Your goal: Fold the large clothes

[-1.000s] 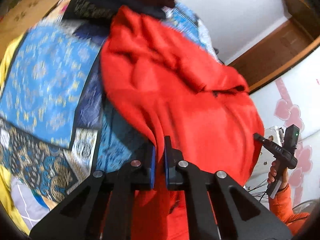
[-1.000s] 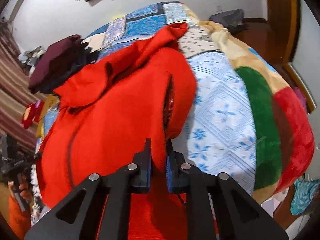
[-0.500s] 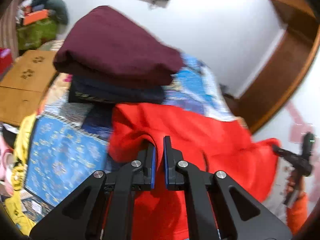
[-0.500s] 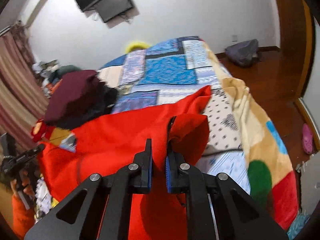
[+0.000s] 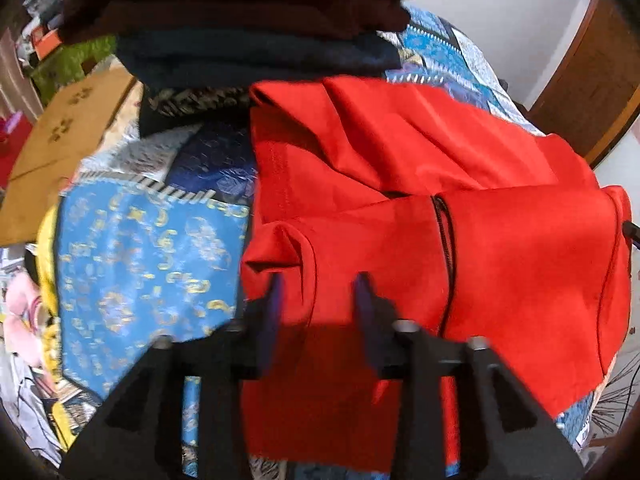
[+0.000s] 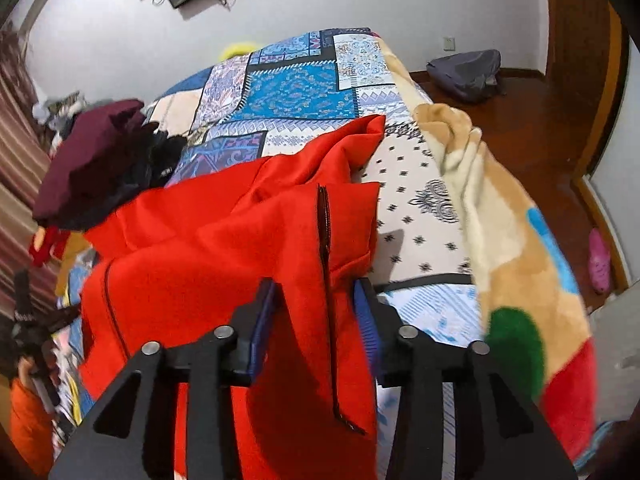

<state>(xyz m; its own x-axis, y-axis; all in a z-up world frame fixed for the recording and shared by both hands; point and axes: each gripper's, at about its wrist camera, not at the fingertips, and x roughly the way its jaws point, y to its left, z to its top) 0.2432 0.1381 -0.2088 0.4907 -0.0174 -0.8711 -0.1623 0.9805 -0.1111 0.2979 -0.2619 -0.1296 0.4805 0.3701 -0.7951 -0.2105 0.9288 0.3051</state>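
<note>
red garment (image 5: 500, 240) laid folded across the bed (image 6: 420, 200), both grippers letting go.
left gripper (image 5: 318, 300) and right gripper (image 6: 316, 304) jaws are opening, cloth between but unpinched, so the fold settles beside the folded stack (image 5: 240, 12) at the bed's edge.

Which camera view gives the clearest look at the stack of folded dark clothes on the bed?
The right wrist view: the stack of folded dark clothes sits whole, maroon piece on top, beside the red garment. The left wrist view shows it close, blurred and cut off at the top edge.
</note>
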